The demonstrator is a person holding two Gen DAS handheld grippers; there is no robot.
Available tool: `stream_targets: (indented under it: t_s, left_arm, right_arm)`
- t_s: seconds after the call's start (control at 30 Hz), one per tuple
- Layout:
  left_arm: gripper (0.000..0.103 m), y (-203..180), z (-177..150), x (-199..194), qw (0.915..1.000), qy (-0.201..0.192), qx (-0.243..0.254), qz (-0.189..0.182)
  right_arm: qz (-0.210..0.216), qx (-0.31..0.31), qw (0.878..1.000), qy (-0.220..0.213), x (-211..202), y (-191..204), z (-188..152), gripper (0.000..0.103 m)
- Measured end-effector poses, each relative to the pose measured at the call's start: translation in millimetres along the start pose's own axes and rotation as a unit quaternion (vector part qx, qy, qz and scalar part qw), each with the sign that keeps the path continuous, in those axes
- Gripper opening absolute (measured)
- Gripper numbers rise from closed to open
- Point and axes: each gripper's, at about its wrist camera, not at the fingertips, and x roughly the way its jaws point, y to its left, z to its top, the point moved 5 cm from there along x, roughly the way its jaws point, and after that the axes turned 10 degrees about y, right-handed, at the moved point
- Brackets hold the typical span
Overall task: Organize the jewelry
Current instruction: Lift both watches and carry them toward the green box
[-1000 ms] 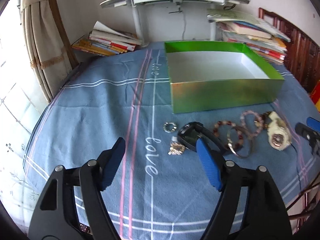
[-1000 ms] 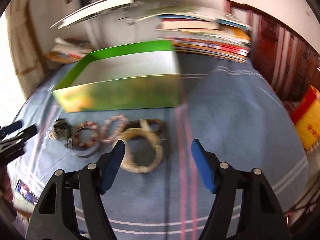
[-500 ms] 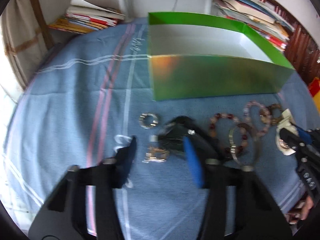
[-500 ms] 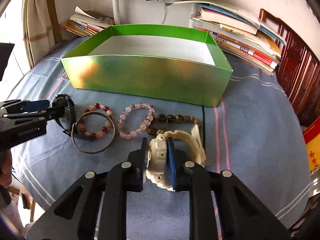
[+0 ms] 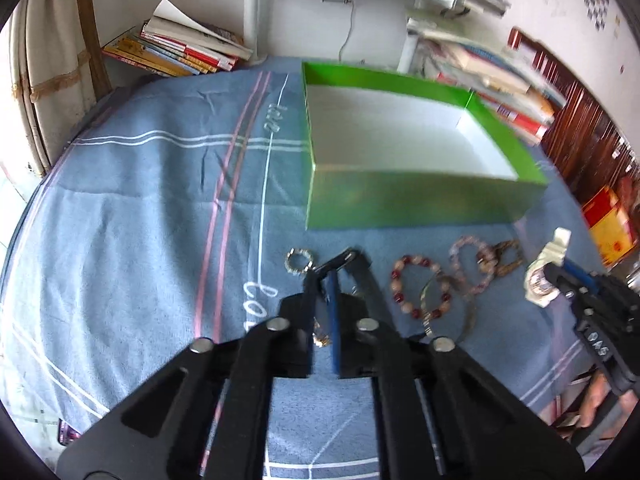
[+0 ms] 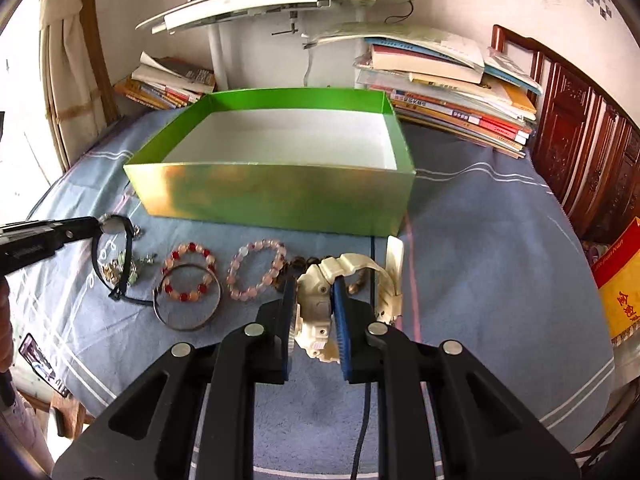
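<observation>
I am gripping the white watch in my right jaws and the black watch in my left, risking its strap snagging the charms.

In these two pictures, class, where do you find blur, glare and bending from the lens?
Left wrist view: the books at the far right smear with motion blur. Right wrist view: sharp, with a yellowish sheen on the green box front. Both views: fisheye bending curves the room edges, and the corners go black.
</observation>
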Motion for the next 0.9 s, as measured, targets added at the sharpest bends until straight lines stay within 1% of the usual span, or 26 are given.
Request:
stream_targets:
  t_s: [0.07, 0.13, 0.2, 0.23, 0.27, 0.3, 0.33, 0.4, 0.5, 0.53, 0.57, 0.6, 0.67, 0.7, 0.77, 0.83, 0.9]
  left_arm:
    - [0.003, 1.2, 3.0, -3.6, 0.9999, -0.005, 0.002, 0.008]
    - [0.003, 2.6, 2.0, -3.0, 0.9998, -0.005, 0.004, 0.017]
    - [0.008, 5.7, 0.7, 0.7, 0.9998, -0.001, 0.0, 0.02]
    - [0.022, 7.9, 0.4, 3.8, 0.9997, 0.003, -0.006, 0.022]
    - [0.045, 10.4, -0.2, 6.3, 0.9996, 0.006, -0.01, 0.025]
    - [0.055, 13.1, -0.6, 9.6, 0.9994, 0.008, -0.016, 0.028]
    - [0.064, 14.7, -0.2, 12.9, 0.9993, 0.008, -0.023, 0.03]
    - [0.064, 16.7, 0.8, 21.8, 0.9988, 0.015, -0.03, 0.036]
    - [0.064, 15.7, -0.6, 33.1, 0.9978, 0.026, -0.029, 0.054]
    - [0.061, 15.3, -1.9, 38.0, 0.9972, 0.032, -0.026, 0.063]
    - [0.057, 15.4, -4.0, 40.7, 0.997, 0.035, -0.024, 0.065]
    - [0.055, 15.1, -5.7, 43.9, 0.997, 0.038, -0.022, 0.064]
    - [0.043, 15.9, -7.6, 50.1, 0.9974, 0.04, -0.023, 0.054]
    - [0.039, 15.7, -7.4, 51.1, 0.9979, 0.037, -0.026, 0.047]
    - [0.02, 16.0, -6.9, 51.0, 0.9987, 0.032, -0.034, 0.022]
    - [0.012, 14.4, -7.9, 49.3, 0.9987, 0.03, -0.036, 0.019]
    - [0.011, 14.2, -8.3, 46.9, 0.9988, 0.028, -0.036, 0.019]
  right_arm:
    - [-0.001, -0.001, 1.0, 0.006, 3.4, 1.6, -0.5, 0.018]
    - [0.008, -0.001, 1.0, 0.014, 7.0, 3.6, -2.5, 0.018]
    - [0.016, 0.005, 1.0, 0.019, 8.1, 4.7, -4.3, 0.018]
    - [0.016, 0.005, 1.0, 0.019, 8.3, 5.2, -5.0, 0.019]
    - [0.009, 0.004, 1.0, 0.019, 8.2, 5.0, -4.1, 0.019]
    - [0.002, 0.003, 1.0, 0.018, 8.3, 5.4, -4.0, 0.026]
    - [-0.005, 0.003, 1.0, 0.018, 8.7, 5.7, -4.1, 0.039]
    - [-0.017, -0.002, 1.0, 0.012, 8.8, 7.0, -4.0, 0.048]
    - [-0.026, -0.013, 0.999, 0.012, 10.9, 9.9, -4.7, 0.048]
    - [-0.029, -0.016, 0.999, 0.012, 11.9, 10.2, -4.8, 0.048]
    - [-0.034, -0.022, 0.999, 0.011, 13.6, 11.4, -5.0, 0.048]
    - [-0.038, -0.027, 0.999, 0.012, 15.6, 12.3, -5.1, 0.048]
    - [-0.045, -0.039, 0.998, 0.02, 23.1, 14.8, -5.0, 0.047]
    - [-0.046, -0.042, 0.998, 0.025, 27.6, 16.1, -4.5, 0.04]
    - [-0.043, -0.046, 0.997, 0.034, 33.0, 20.0, -3.2, 0.021]
    - [-0.046, -0.052, 0.997, 0.034, 33.2, 23.0, -1.6, 0.019]
    - [-0.042, -0.057, 0.997, 0.035, 32.6, 26.3, -1.4, 0.018]
